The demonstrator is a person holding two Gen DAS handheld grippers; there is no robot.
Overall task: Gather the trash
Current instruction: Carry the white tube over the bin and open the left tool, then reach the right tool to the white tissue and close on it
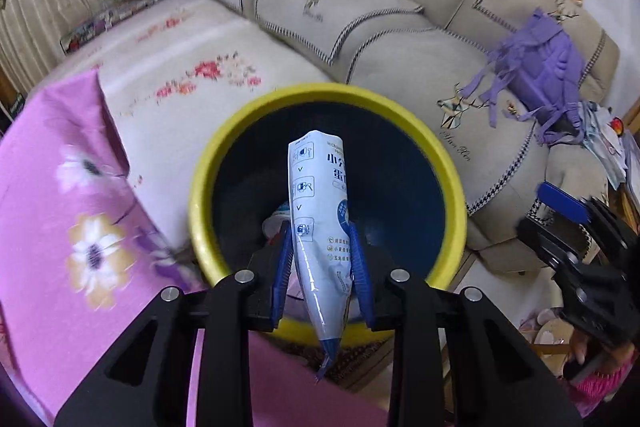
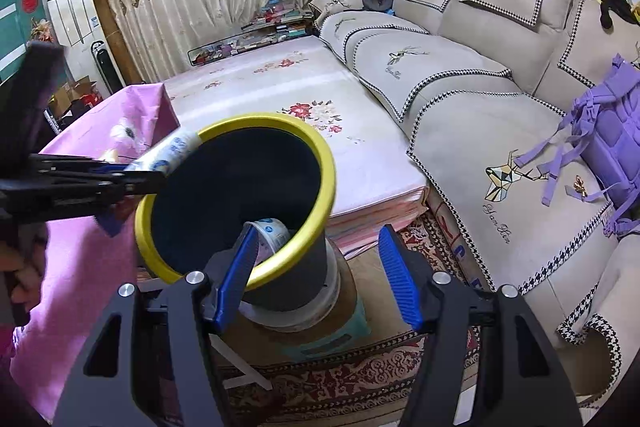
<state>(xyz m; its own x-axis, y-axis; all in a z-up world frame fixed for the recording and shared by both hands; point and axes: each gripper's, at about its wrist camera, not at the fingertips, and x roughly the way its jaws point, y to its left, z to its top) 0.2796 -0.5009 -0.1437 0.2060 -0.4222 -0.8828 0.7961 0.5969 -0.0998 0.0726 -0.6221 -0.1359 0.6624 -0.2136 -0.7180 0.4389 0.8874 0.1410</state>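
The left tongs clamp a white-and-blue wrapper over the mouth of the yellow-rimmed bin. The right tongs gape wide with nothing between them, just beside the bin's rim, where one more wrapper lies inside. A pink floral cloth adjoins; beyond lie a flowered mat, a beige sofa and one purple backpack.
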